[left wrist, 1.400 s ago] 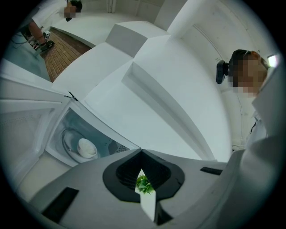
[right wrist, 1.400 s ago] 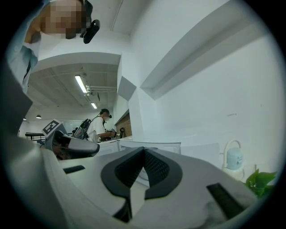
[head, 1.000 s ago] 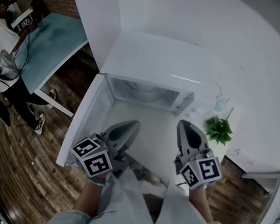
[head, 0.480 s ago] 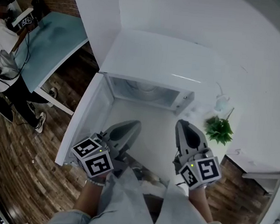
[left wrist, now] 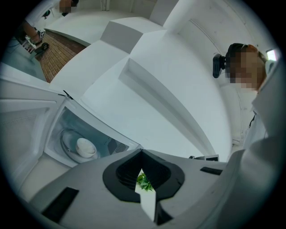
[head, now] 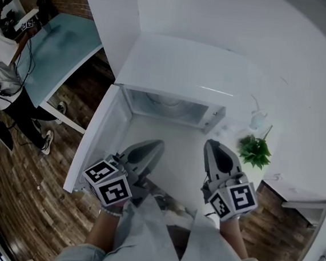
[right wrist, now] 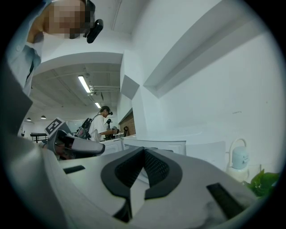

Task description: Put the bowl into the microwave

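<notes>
White counter (head: 175, 148) — bowl (left wrist: 85, 146) inside open microwave (head: 180, 65)

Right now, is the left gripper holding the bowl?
No, the left gripper is shut and empty, and the bowl sits inside the open microwave.

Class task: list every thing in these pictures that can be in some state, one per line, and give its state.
microwave: open, with the bowl inside.
microwave door: swung fully open to the left.
bowl: upright inside the microwave.
left gripper: shut, holding nothing.
right gripper: shut, holding nothing.
plant: upright on the counter, right of the microwave.
</notes>
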